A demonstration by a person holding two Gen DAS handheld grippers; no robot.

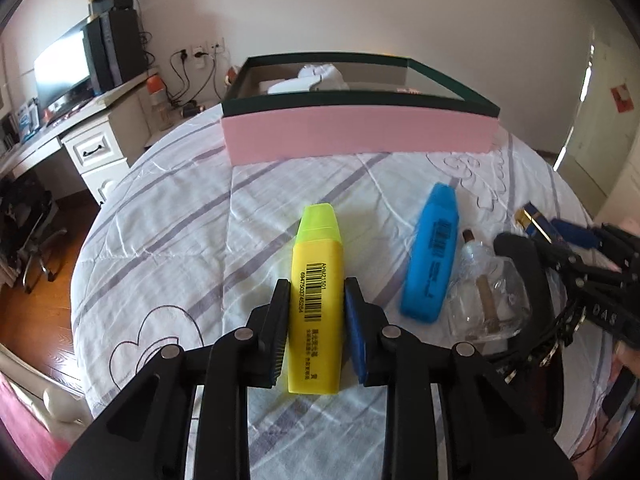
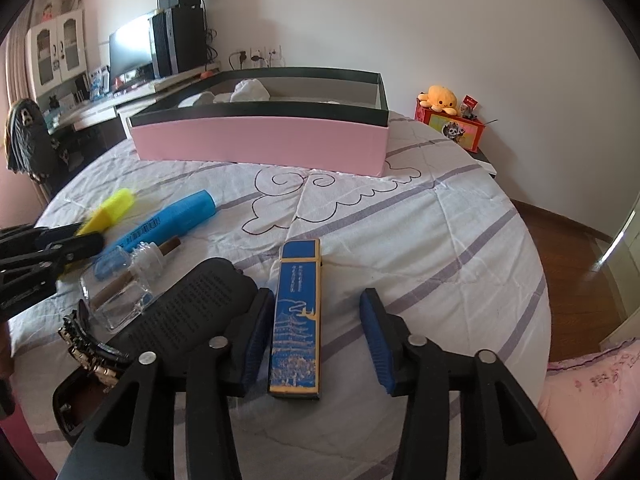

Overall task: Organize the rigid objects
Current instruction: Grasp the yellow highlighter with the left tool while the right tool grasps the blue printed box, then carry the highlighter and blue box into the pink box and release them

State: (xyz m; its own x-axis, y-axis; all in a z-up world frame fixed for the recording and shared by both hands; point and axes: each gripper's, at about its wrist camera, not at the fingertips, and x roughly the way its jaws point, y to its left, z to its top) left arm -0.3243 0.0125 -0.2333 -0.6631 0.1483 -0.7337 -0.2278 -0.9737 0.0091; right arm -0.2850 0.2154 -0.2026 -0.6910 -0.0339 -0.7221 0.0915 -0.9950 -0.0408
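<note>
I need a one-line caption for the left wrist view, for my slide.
Left gripper closed on a yellow highlighter lying on the bedsheet, before a pink box.

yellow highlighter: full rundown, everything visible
The yellow highlighter is a flat, chunky plastic marker with a lighter lime cap pointing toward the pink box. A barcode and printed text run along its upper face. It lies flat on the striped bedspread, left of the blue highlighter and apart from it. The left tongs are closed on its lower body, pads against both sides.
</note>
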